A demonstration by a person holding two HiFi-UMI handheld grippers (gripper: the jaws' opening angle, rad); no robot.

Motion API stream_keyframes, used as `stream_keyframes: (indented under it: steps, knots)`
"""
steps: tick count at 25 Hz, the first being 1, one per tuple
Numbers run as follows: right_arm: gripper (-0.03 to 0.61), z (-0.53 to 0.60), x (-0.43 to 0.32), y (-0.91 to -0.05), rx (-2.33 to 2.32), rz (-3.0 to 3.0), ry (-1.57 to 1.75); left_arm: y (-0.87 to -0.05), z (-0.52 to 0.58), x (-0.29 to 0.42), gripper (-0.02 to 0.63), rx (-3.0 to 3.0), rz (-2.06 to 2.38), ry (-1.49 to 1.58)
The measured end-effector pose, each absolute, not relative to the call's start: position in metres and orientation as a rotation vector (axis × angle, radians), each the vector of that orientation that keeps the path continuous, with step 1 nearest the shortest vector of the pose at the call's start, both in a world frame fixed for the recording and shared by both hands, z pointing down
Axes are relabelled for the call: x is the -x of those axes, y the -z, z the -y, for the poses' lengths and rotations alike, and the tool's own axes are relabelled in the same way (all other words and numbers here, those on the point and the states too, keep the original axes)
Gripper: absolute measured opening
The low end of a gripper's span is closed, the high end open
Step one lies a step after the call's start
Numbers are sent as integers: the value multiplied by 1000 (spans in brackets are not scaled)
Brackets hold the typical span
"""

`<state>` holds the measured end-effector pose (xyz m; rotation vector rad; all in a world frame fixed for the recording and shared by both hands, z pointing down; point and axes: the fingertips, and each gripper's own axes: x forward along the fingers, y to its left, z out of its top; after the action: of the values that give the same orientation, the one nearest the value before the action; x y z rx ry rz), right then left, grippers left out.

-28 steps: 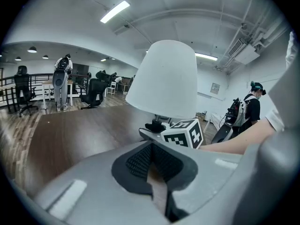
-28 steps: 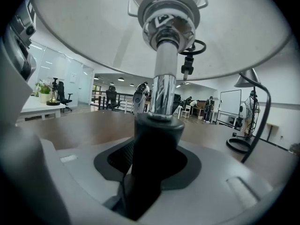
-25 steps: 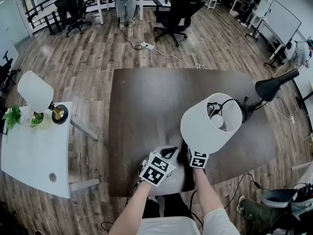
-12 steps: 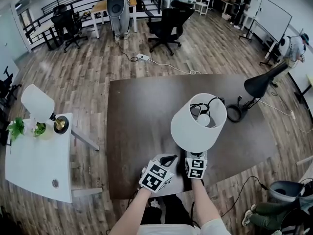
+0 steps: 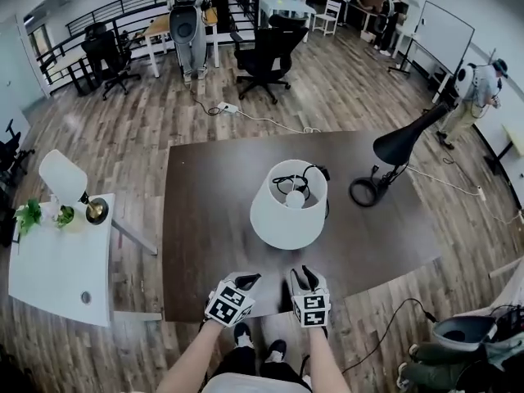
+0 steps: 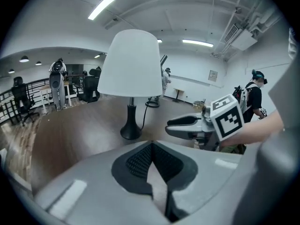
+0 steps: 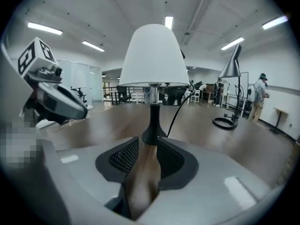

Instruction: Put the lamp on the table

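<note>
Right gripper (image 5: 301, 275): the jaws stand apart with only bare table top between them. They have just been closing a little, on nothing. It holds nothing.
Left gripper (image 5: 246, 280): the jaws are drawn together and empty. It sits low over the near table edge, just beside the right one.
Lamp (image 5: 288, 211): a white-shaded table lamp, upright near the middle of the dark table (image 5: 205, 219). It is ahead of the 2 grippers and touches neither.
Lamp base (image 7: 152, 134): black, sitting flat on the top, in line with the right jaws but beyond them.
Cord (image 5: 309, 173): black, looped on the table behind the shade.
Neighbour: 1 black desk lamp (image 5: 399, 144) stands to the right on the same table, well apart.
Step in hand: judged as clearing off after the set-down, since the lamp looks placed.
Doing it well: draw the right gripper straight back along its own line, low and level, so neither jaw clips the base or brushes the shade.
Check: see that the stem stays vertical, and leave the cord slack.
Risk: a sideways swing could tip so top-heavy a lamp.
</note>
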<state>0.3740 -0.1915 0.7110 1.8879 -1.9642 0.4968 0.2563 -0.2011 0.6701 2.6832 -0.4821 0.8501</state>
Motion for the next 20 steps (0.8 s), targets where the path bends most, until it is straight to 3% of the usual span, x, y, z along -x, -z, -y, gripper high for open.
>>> stream_keyframes:
  steps: [10,20]
  knots:
    - [107,126,-375,-680,-1826,2039,-679,-665,151,-272,0,-2606,618,-908]
    - [74,88,-359,-672,-1683,2118,-756,-625,91,-273,0,-2541,736,-769]
